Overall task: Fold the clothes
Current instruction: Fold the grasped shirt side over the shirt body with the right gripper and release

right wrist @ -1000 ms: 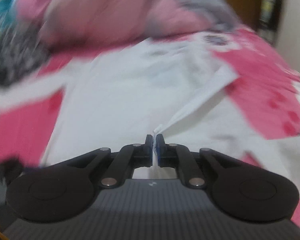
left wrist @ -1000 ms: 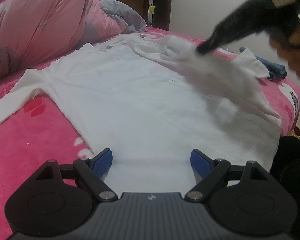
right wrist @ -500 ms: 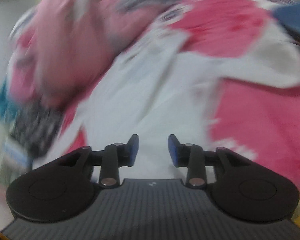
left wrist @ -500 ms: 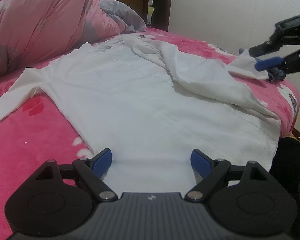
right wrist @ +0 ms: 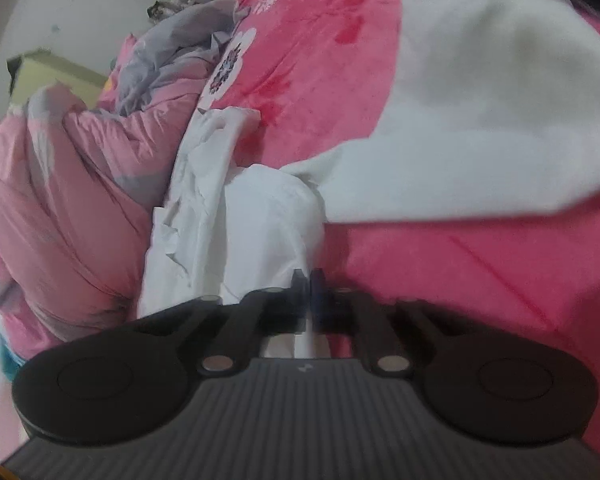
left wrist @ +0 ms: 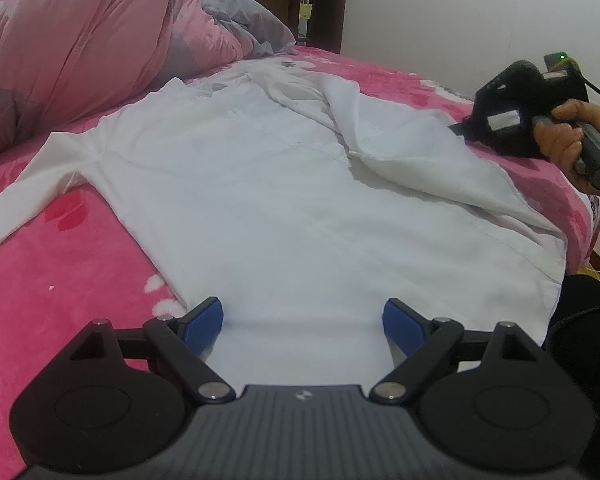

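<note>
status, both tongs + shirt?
Left tongs open, low over the shirt hem. Right tongs shut on shirt's right edge. Right sleeve folded in; left sleeve still spread. Nothing blocking.

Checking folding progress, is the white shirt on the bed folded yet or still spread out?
Mostly spread: the white shirt lies flat on the pink bedspread, one sleeve out sideways; only the other side is flipped over its body.

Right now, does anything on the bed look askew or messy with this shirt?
Yes. The white shirt lies mostly flat, but its right side is flopped over in a rumpled, uneven fold, and the collar end is crumpled. The left sleeve trails outward.
</note>
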### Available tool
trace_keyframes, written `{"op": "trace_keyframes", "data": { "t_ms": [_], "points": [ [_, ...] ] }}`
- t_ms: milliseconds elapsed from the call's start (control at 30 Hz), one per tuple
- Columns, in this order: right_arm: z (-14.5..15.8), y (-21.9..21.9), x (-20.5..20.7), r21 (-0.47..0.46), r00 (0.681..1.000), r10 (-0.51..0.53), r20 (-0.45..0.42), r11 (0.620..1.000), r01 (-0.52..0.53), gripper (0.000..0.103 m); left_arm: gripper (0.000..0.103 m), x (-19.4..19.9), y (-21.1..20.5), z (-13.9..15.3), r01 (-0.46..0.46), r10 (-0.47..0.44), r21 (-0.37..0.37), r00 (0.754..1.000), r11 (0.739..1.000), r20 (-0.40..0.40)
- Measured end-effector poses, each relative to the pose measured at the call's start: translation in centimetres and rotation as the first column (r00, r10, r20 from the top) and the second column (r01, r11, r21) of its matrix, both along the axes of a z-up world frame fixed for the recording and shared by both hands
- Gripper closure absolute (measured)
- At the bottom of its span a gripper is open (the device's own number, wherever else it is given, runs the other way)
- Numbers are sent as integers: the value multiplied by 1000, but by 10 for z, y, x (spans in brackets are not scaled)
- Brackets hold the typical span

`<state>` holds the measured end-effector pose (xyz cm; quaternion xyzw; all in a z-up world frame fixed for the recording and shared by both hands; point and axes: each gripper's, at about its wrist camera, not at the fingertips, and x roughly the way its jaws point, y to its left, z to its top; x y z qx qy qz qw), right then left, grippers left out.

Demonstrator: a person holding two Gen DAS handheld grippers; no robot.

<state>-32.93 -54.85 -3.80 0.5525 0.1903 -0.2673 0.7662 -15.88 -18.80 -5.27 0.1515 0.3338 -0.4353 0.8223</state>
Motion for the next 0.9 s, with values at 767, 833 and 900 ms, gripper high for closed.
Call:
{"op": "trace_keyframes", "data": {
  "t_ms": [767, 833, 900],
  "points": [
    [152, 184, 170, -423, 532, 662, -528, 338, -841, 100, 14, 5, 14, 0, 21, -24, -68, 999, 997, -37],
    [134, 196, 176, -369, 509, 677, -532, 355, -859, 99, 14, 5, 14, 0, 24, -27, -71, 999, 997, -36],
    [129, 197, 171, -358, 538, 681, -497, 405, -842, 98, 14, 6, 15, 0, 28, -31, -74, 999, 997, -35]
  ]
}}
